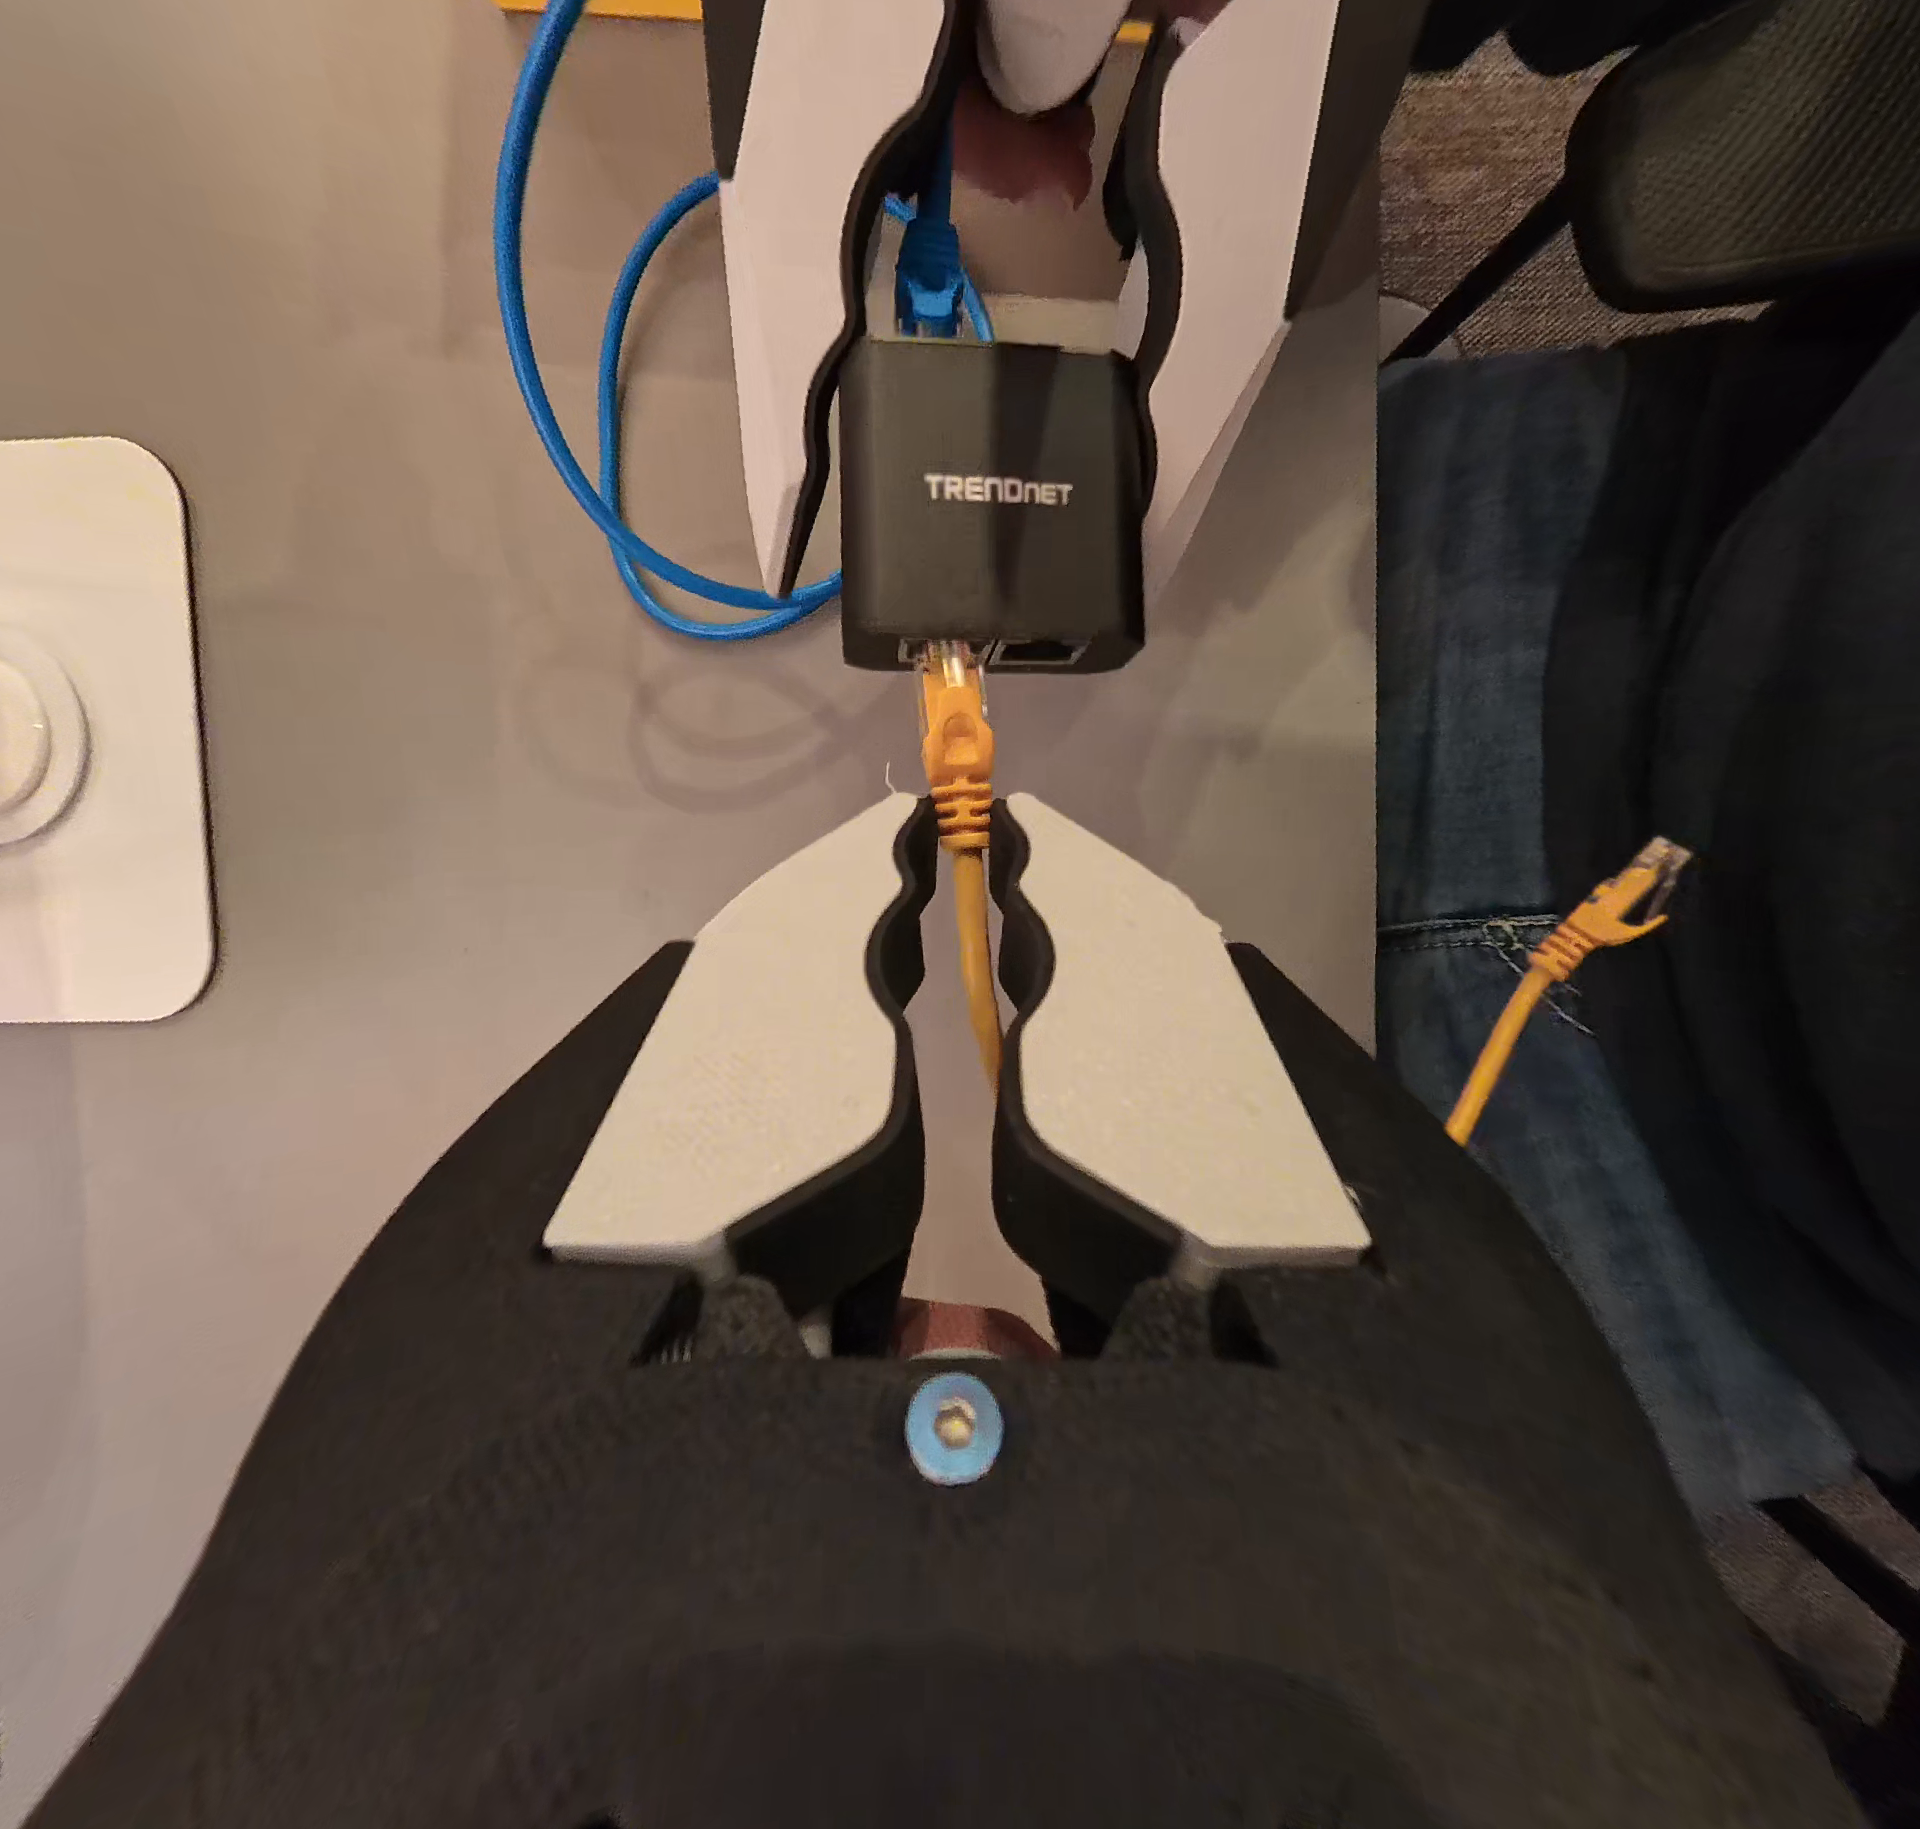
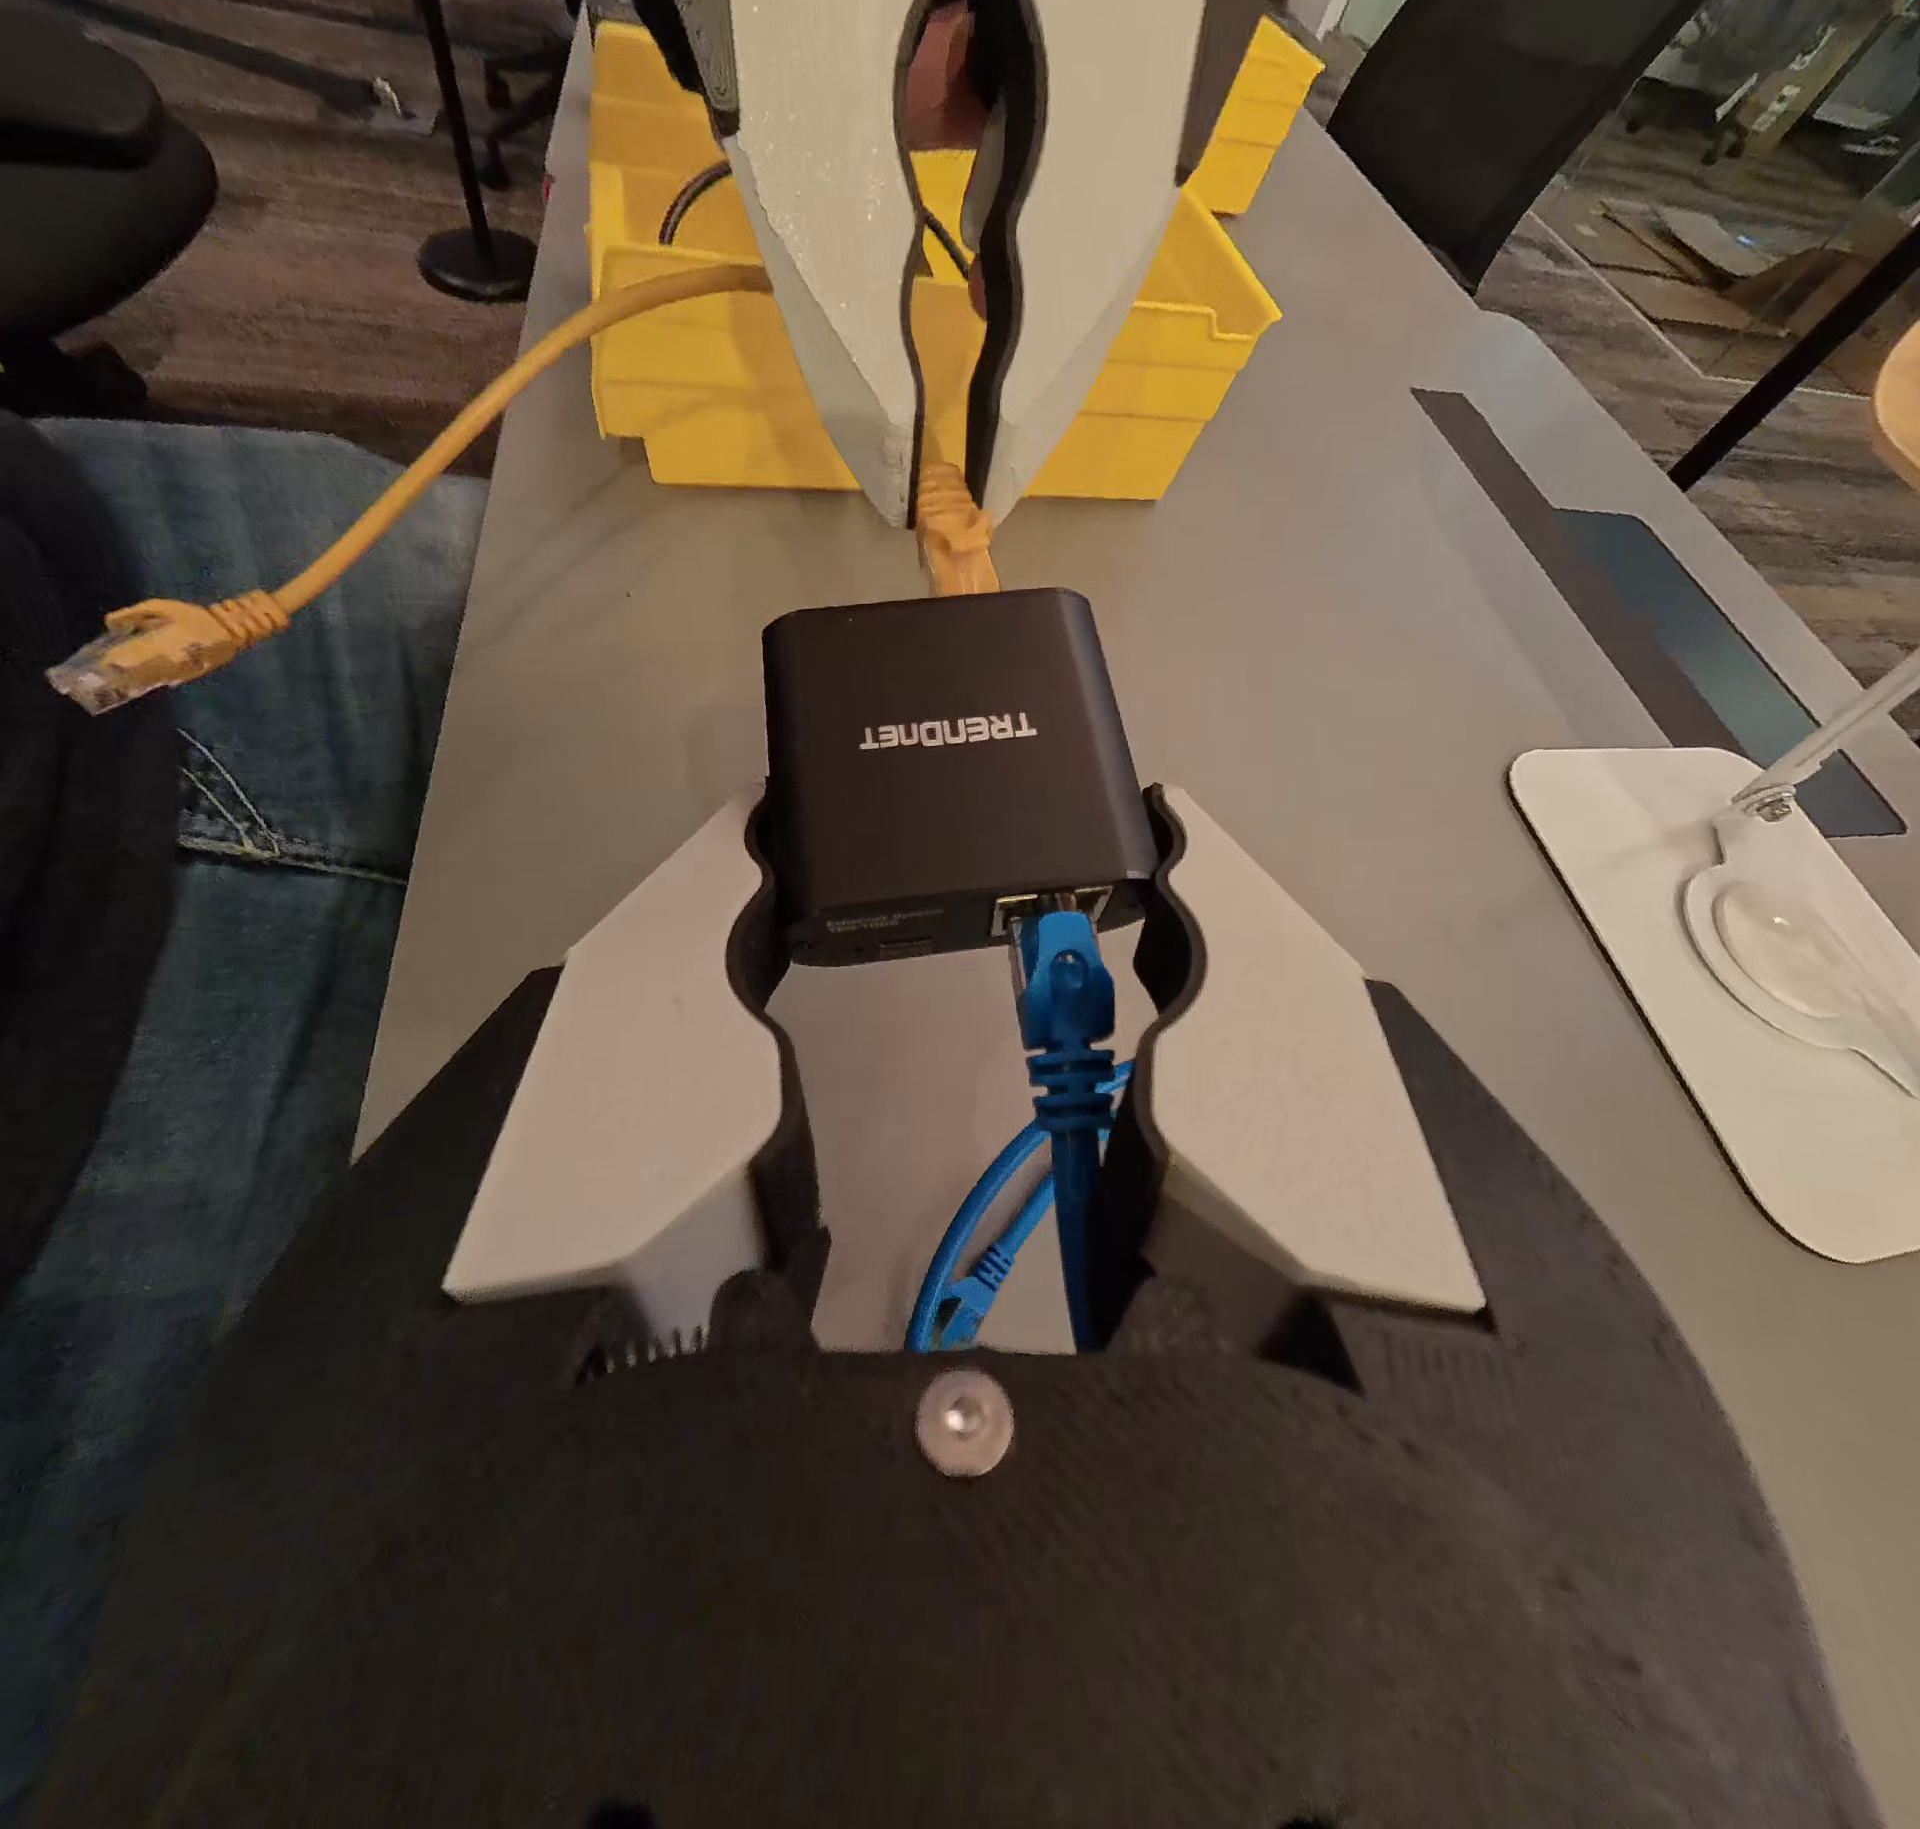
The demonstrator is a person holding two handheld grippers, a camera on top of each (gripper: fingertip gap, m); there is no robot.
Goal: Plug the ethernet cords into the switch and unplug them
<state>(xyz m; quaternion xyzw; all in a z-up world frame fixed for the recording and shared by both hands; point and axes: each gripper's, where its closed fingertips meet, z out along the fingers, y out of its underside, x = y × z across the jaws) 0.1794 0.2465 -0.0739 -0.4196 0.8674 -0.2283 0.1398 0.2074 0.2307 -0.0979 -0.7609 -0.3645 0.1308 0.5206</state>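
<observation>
A small black switch (image 1: 992, 501) lies on the grey table (image 1: 364, 325). My right gripper (image 2: 958, 811) is shut on the switch (image 2: 935, 740), one finger on each side. A blue ethernet cord (image 2: 1065, 1000) is plugged into the port on the face towards my right gripper, and the rest loops over the table (image 1: 540, 325). My left gripper (image 1: 961, 813) is shut on the orange cord's boot (image 1: 961, 803). Its orange plug (image 1: 951, 709) has its clear tip in the left port of the opposite face. The orange cord's free end (image 2: 114, 662) hangs off the table edge.
Yellow bins (image 2: 727, 377) stand on the table behind the left gripper. A white pad with a clear stand (image 2: 1662, 948) lies to one side. A person's jeans-clad legs (image 1: 1507, 636) and a black chair (image 1: 1766, 117) are beyond the table edge. Spacing between my two grippers at the tips: around 5 centimetres.
</observation>
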